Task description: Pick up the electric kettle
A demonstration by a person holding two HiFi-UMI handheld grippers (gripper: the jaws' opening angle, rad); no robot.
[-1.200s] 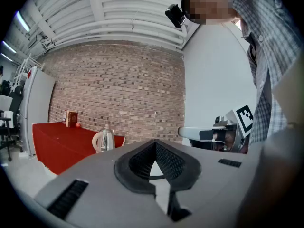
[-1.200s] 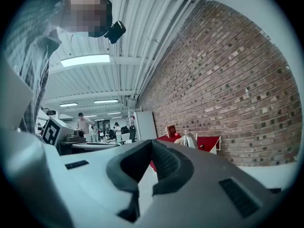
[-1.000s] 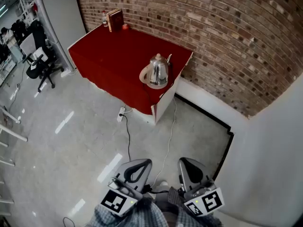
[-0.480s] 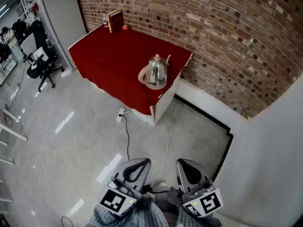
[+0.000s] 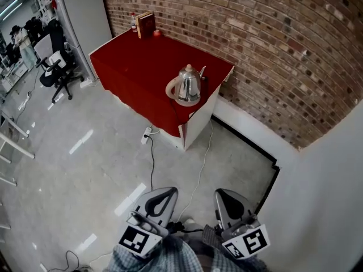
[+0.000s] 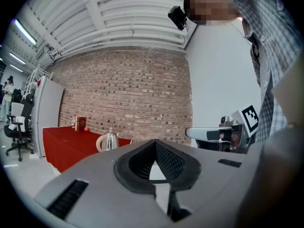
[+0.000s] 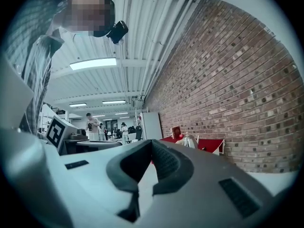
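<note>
Approaching: the step in hand, nothing grasped.
Kettle: upright at the corner of the red counter, well apart from both claws.
Left claw: closed, empty.
Right claw: closed, empty.
Next: close in, spread one claw for the handle.

The left gripper and the right gripper are smooth light-grey shells that narrow to rounded jaws. Black ribbed pads line the inside of each and frame a teardrop-shaped hollow. Narrow dark slotted vents are cut into the shell flanks. Behind each shell sits a white cube printed with black square markers. The person wears a blue-grey checked shirt with long sleeves, and a small black camera is mounted at the head.
</note>
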